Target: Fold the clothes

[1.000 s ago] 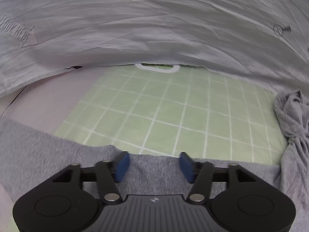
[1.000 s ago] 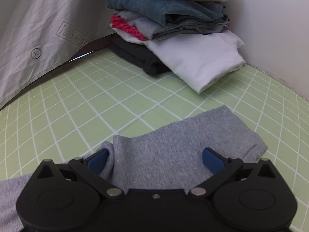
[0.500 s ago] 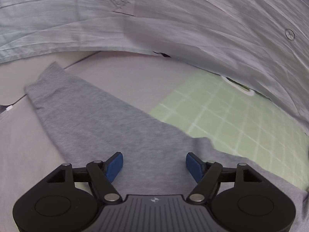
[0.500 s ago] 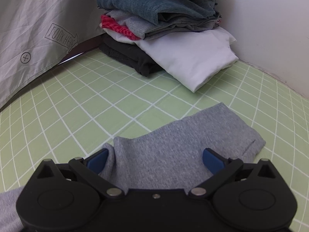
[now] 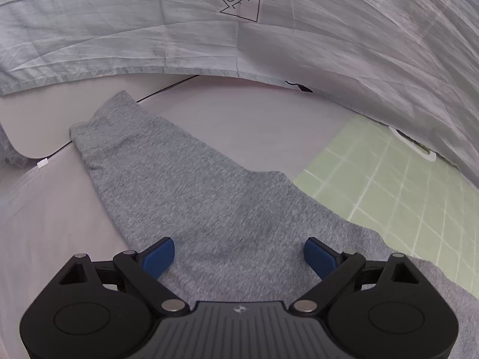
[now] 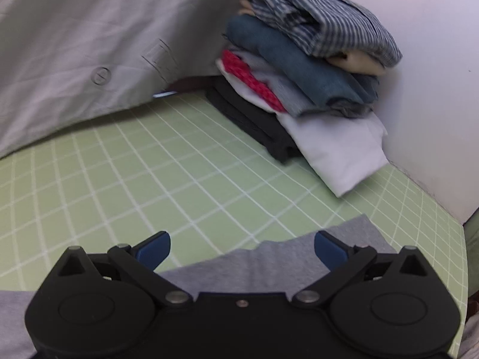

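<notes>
Your left gripper (image 5: 239, 254) hangs over the grey garment (image 5: 191, 197), its jaws having just been opening and now spread wide, blue pads (image 5: 157, 255) clear of the cloth; the knit lies flat between and beyond them, gripped by nothing. Ahead of those tongs the garment narrows to a sleeve-like end that reaches a seam in the pale surface (image 5: 245, 128), while its near part is hidden beneath the gripper body. To the right of the tongs a green gridded mat (image 5: 398, 194) shows, its far edge tucked under a draped grey sheet (image 5: 329, 39) whose printed arrow lettering is cut off at the top. Your right gripper (image 6: 242, 249) also stands wide, nothing pinched; a grey edge of the garment (image 6: 269, 260) lies just behind its fingertips, mostly covered by the black housing. Well beyond these tongs, to the right, a stack of folded clothes (image 6: 302, 89) sits against a white wall (image 6: 425, 68). This view is blurred, so the sheet's markings cannot be read.
</notes>
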